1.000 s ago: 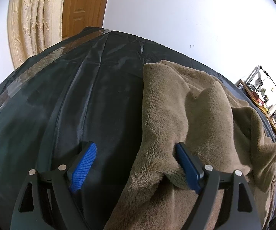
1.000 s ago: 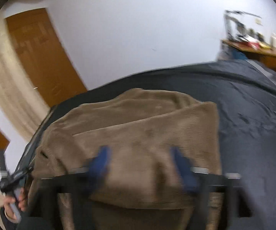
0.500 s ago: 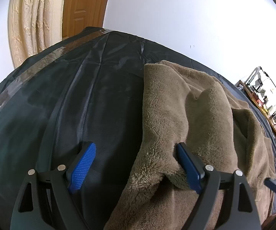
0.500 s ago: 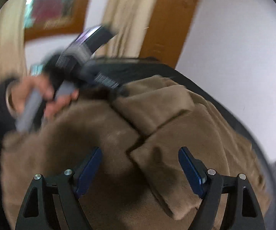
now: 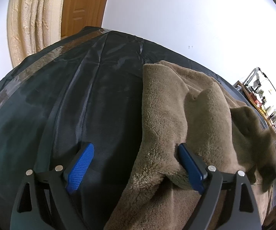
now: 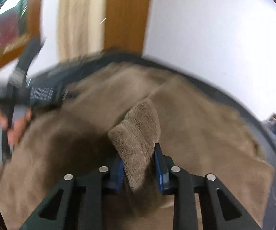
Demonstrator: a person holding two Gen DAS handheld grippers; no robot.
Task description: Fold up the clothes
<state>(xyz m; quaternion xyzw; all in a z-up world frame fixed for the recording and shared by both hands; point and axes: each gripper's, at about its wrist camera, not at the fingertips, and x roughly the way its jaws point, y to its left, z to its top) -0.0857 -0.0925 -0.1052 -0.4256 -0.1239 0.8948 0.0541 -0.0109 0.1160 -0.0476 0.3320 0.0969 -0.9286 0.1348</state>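
Fleece garment (image 6: 138, 130) corner sits pinched between the just-closing right gripper (image 6: 138, 164) pads, while the left gripper (image 5: 136, 164) gapes wide over its edge.

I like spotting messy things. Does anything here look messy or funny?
The fuzzy brown fleece garment lies bunched and rumpled on the black sheet, not flat. The right gripper has just closed on one corner; the left gripper stands open.
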